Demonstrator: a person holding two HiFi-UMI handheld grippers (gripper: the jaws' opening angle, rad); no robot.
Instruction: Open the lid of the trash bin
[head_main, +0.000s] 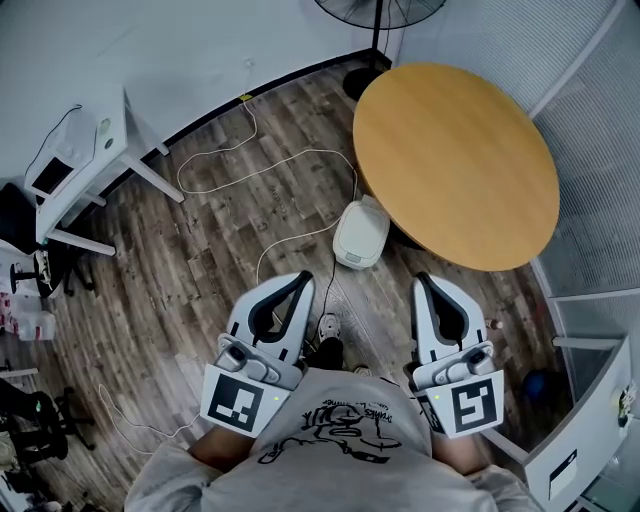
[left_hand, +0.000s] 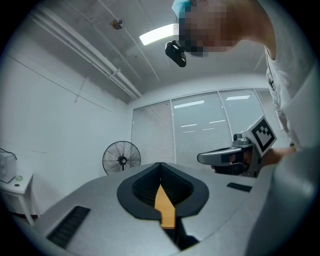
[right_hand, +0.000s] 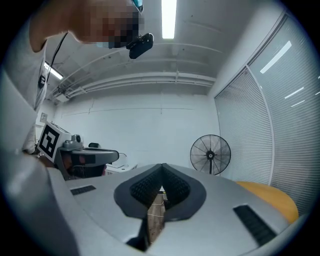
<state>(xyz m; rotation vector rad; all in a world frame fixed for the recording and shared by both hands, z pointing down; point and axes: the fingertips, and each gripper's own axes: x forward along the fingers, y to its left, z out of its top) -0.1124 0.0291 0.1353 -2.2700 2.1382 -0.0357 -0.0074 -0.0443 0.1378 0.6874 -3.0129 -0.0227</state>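
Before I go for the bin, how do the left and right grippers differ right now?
The left gripper leans rightward, the right gripper leftward, so they converge toward the trash bin. The slot behind the left gripper's tips frames the orange table; the right gripper's frames wooden floor. Both are shut, hold nothing, and sit short of the bin, its lid down.

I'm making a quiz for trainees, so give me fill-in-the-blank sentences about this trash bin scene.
1. The white trash bin stands on the wood floor beside the round ___.
2. The bin's lid is ___.
3. The tongs of the left gripper and the right gripper are both ___, holding nothing.
Missing words: table; closed; shut.
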